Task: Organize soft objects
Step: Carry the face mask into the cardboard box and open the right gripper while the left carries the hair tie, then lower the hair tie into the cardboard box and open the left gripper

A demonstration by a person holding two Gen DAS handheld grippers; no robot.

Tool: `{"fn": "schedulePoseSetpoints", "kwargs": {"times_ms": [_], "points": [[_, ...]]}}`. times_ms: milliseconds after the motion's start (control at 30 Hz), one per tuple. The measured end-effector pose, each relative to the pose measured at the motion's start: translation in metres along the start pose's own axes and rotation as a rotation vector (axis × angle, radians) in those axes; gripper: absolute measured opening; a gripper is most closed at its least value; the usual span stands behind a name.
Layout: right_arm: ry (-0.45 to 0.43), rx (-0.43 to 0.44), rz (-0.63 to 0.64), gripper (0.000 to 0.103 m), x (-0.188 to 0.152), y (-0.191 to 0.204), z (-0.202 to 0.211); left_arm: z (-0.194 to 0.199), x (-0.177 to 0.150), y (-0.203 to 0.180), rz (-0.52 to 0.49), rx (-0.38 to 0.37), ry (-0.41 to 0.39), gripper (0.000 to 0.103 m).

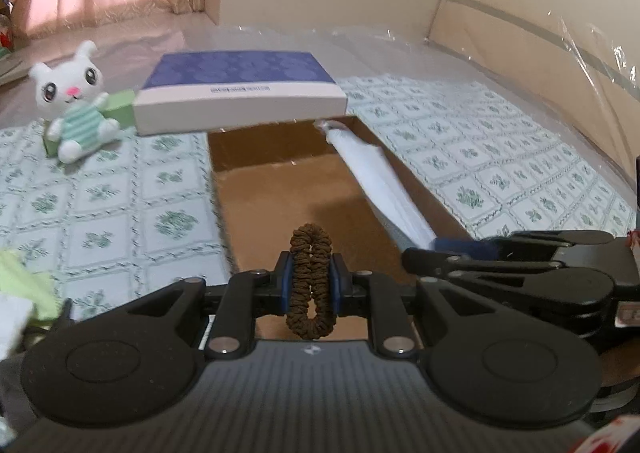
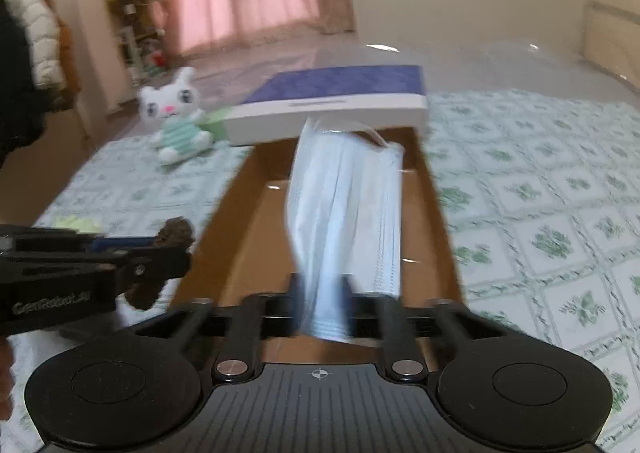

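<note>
My left gripper (image 1: 311, 273) is shut on a brown scrunchie (image 1: 310, 241), held upright over the near end of an open cardboard box (image 1: 280, 189). The right wrist view shows that scrunchie (image 2: 174, 233) at the left, beside the box (image 2: 256, 237). My right gripper (image 2: 323, 289) stands open over the box's near end. A pale blue face mask (image 2: 348, 205) hangs blurred between its fingers and stretches toward the far corner. In the left wrist view the mask (image 1: 380, 181) lies along the box's right wall, its near end at the right gripper (image 1: 460, 249).
The box's blue-and-white lid (image 1: 240, 89) rests across its far end. A white plush rabbit (image 1: 76, 101) sits left of it against a green block (image 1: 120, 105). Light green cloth (image 1: 24, 277) lies at the near left. The green-patterned cover (image 2: 540, 213) spreads to the right, clear plastic sheeting behind.
</note>
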State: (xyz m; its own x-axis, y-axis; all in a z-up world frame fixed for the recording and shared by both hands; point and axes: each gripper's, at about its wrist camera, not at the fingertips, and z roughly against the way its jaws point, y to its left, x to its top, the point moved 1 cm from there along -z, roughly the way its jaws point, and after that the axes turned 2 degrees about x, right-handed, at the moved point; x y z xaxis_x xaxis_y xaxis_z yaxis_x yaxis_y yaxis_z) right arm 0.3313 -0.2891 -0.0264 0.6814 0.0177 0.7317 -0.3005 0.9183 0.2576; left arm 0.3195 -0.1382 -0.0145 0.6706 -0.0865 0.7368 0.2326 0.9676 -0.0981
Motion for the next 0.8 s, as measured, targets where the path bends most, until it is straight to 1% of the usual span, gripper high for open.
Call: {"fn": "schedulePoseSetpoints", "kwargs": {"times_ms": [33,100,200,267,333,367,433,500,567,600,800], "points": [[0.000,-0.020,-0.014,0.063,-0.002,-0.006,-0.001,-0.005,-0.001,-0.002,-0.003,-0.002,0.009,0.017],[-0.014,-0.021,-0.042,0.063,-0.006,-0.018,0.001,-0.010,-0.003,-0.005,-0.010,-0.004,0.021,0.018],[-0.011,-0.015,-0.067,0.063,-0.008,-0.027,0.005,-0.016,-0.004,-0.008,-0.017,-0.005,0.034,0.019],[-0.013,-0.013,-0.073,0.063,-0.008,-0.028,0.008,-0.019,-0.004,-0.010,-0.018,-0.011,0.037,0.024],[-0.010,-0.015,-0.079,0.063,-0.010,-0.029,0.011,-0.021,-0.003,-0.011,-0.018,-0.008,0.031,0.034],[-0.010,-0.015,-0.082,0.063,-0.010,-0.029,0.012,-0.022,-0.002,-0.012,-0.025,-0.013,0.027,0.037],[-0.010,-0.011,-0.090,0.063,-0.011,-0.031,0.013,-0.022,-0.002,-0.013,-0.033,-0.012,0.026,0.050],[-0.008,-0.012,-0.091,0.063,-0.012,-0.029,0.016,-0.022,-0.004,-0.013,-0.041,-0.006,0.025,0.054],[-0.006,-0.009,-0.092,0.063,-0.013,-0.029,0.019,-0.021,-0.005,-0.012,-0.049,-0.006,0.025,0.056],[-0.006,-0.008,-0.094,0.063,-0.014,-0.029,0.020,-0.020,-0.005,-0.012,-0.049,-0.005,0.029,0.059],[0.001,-0.003,-0.096,0.063,-0.019,-0.024,0.029,-0.010,-0.009,-0.005,-0.042,0.000,0.038,0.060]]}}
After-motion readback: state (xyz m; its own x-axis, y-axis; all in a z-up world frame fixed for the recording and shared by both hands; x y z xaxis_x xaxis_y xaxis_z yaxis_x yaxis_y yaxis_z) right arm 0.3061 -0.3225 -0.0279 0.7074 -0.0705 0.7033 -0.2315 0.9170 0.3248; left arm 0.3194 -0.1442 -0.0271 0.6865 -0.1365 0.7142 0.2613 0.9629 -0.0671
